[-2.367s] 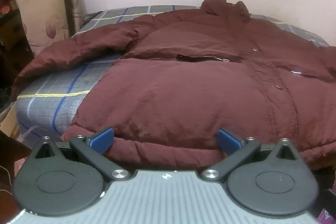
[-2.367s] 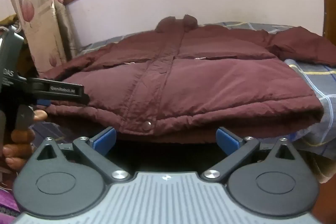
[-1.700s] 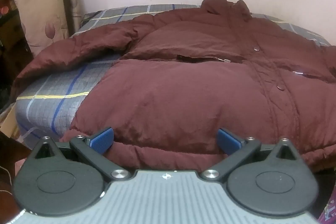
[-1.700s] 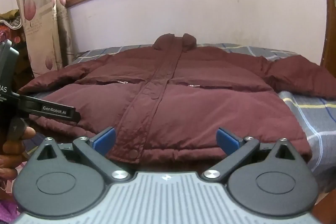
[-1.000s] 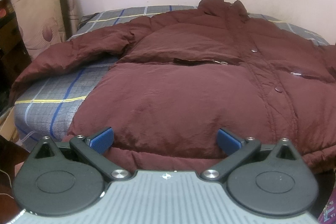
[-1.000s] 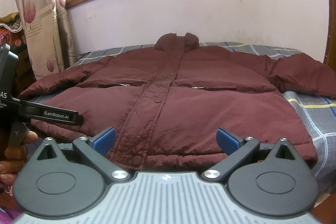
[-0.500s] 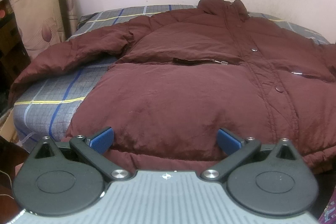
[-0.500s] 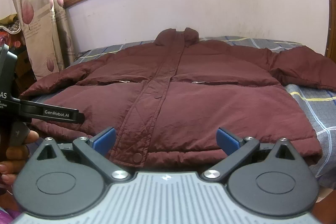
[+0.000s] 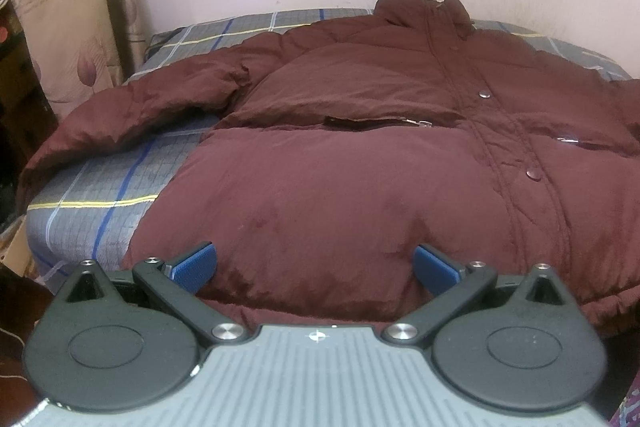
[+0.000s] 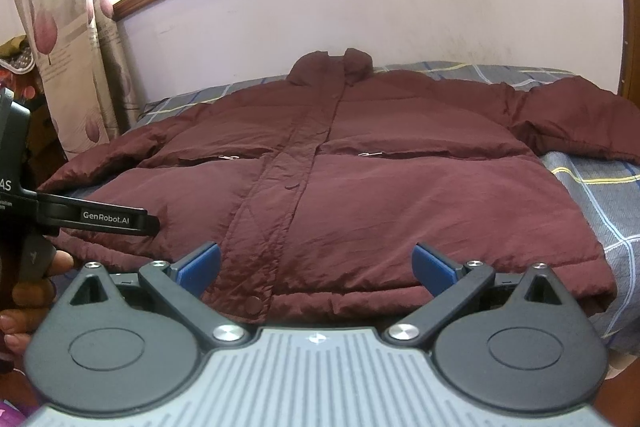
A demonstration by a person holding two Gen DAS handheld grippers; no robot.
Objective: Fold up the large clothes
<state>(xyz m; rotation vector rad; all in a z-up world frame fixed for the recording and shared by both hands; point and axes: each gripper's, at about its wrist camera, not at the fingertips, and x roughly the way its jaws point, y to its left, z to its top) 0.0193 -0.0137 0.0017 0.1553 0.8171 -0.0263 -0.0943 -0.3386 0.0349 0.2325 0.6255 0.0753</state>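
Your jacket (image 10: 360, 179) lies flat on the bed (image 9: 100, 195), front up, sleeves spread, unfolded. Over the last seconds both views rose and settled at its hem: you're lining up. Left gripper (image 9: 314, 263) and right gripper (image 10: 316, 263) jaws gape wide, holding nothing, probably just short of the fabric.

**One jacket, two grippers**

A single maroon puffer jacket (image 10: 360, 195) lies on one plaid-sheeted bed (image 10: 608, 195). It has two sleeves, two zip pockets and one collar. Two snap buttons show in the left wrist view. Two grippers, left gripper (image 9: 315, 263) and right gripper (image 10: 316, 263), each carry two blue pads.
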